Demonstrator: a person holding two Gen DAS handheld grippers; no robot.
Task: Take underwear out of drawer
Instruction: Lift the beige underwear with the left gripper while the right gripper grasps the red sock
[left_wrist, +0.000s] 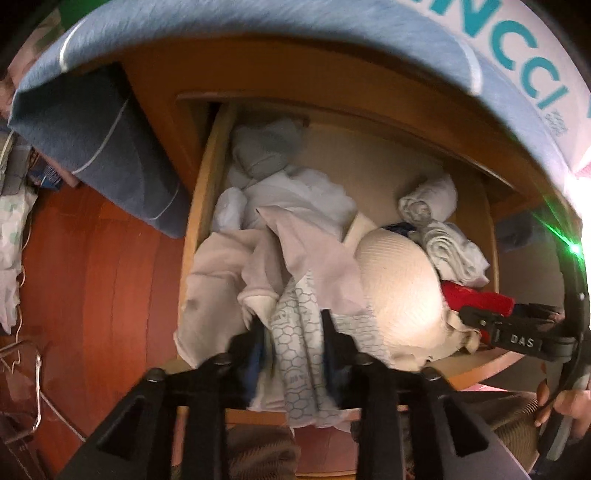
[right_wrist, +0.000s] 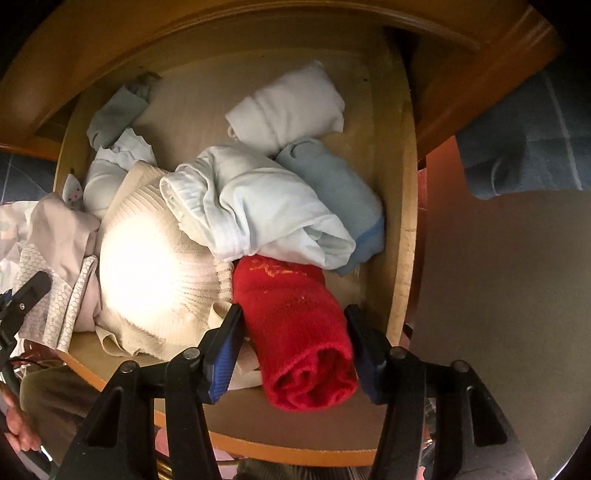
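An open wooden drawer (left_wrist: 201, 206) (right_wrist: 400, 221) holds a heap of underwear. My left gripper (left_wrist: 291, 328) is shut on a white honeycomb-patterned garment (left_wrist: 299, 354) at the drawer's front left, and the cloth hangs between its fingers. My right gripper (right_wrist: 295, 314) has its fingers on both sides of a rolled red garment (right_wrist: 295, 328) at the front right of the drawer, closed against it. In the left wrist view the red roll (left_wrist: 476, 295) and right gripper (left_wrist: 517, 332) show at the right.
A cream ribbed bra cup (right_wrist: 155, 266) (left_wrist: 399, 280) lies between the two grippers. Pale blue and white folded pieces (right_wrist: 258, 206) fill the drawer's middle and back. A blue mattress (left_wrist: 258, 22) overhangs the drawer. Red-brown floor (left_wrist: 92, 295) lies to the left.
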